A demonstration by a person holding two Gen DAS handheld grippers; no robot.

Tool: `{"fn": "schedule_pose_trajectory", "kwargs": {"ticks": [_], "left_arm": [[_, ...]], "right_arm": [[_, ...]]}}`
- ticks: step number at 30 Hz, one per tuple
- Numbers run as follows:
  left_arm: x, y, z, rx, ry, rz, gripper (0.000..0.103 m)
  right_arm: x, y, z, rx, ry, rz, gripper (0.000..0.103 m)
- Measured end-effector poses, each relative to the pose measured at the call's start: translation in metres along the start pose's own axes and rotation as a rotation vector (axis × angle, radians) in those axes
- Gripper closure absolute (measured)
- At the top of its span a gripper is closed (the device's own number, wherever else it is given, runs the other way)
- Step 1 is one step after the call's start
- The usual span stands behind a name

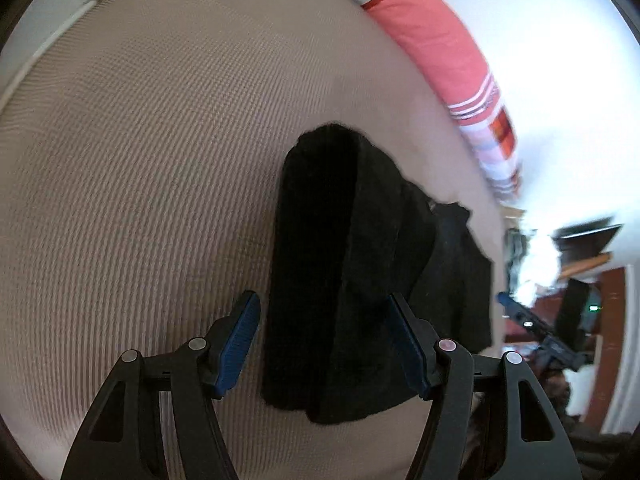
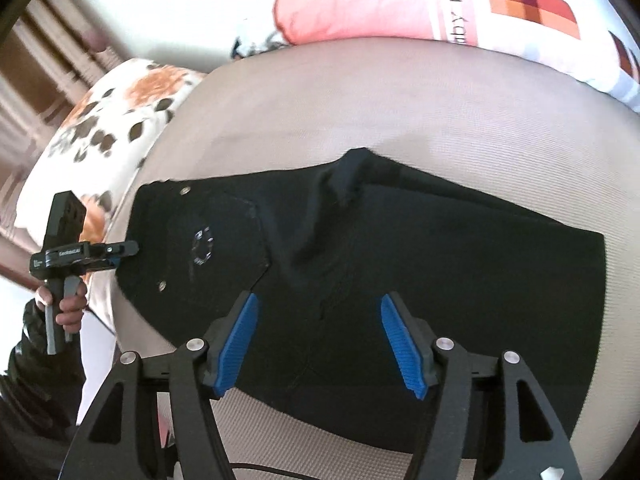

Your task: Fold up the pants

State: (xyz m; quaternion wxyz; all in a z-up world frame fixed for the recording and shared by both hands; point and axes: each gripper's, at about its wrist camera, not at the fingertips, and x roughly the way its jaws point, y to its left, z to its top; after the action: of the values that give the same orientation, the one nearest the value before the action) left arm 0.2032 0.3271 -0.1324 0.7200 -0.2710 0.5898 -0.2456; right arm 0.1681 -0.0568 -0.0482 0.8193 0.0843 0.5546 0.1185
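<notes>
Black pants (image 2: 400,264) lie folded lengthwise across a beige ribbed bed cover (image 2: 360,92), waist end with a back pocket (image 2: 208,240) to the left. My right gripper (image 2: 318,320) hovers open over the middle of the pants, its blue pads (image 2: 240,340) clear of the cloth. In the left wrist view the pants (image 1: 340,272) run away as a dark strip, and my left gripper (image 1: 324,340) stands open astride the near end without pinching it. A hand (image 2: 66,304) holds the left gripper (image 2: 120,250) at the waistband edge. The right gripper (image 1: 536,332) shows blurred at the right.
A pink and white checked pillow (image 2: 380,8) lies along the far side of the bed. A floral pillow (image 2: 120,116) sits beyond the waist end. Wide bare bed cover (image 1: 140,180) stretches left of the pants. Wooden furniture (image 1: 608,312) stands past the bed edge.
</notes>
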Motion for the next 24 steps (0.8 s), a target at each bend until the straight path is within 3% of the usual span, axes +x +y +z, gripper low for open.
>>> {"fn": "schedule_pose_trajectory", "kwargs": {"ticks": [11,17,20,24], "left_arm": [[0.010,0.019,0.026,0.014,0.078,-0.252,0.038],[0.026,-0.002,0.026,0.093,0.094,-0.243,0.040],[0.032,-0.008,0.028,0.075,0.039,-0.216,0.040],[0.034,-0.017,0.022,0.044,-0.047,-0.087,0.057]], "right_arm": [[0.011,0.015,0.016,0.009,0.018,-0.053,0.041],[0.010,0.026,0.021,0.021,-0.011,-0.030,0.041],[0.009,0.030,0.018,0.018,-0.020,-0.016,0.041],[-0.002,0.026,0.013,0.012,-0.053,-0.016,0.041]]}}
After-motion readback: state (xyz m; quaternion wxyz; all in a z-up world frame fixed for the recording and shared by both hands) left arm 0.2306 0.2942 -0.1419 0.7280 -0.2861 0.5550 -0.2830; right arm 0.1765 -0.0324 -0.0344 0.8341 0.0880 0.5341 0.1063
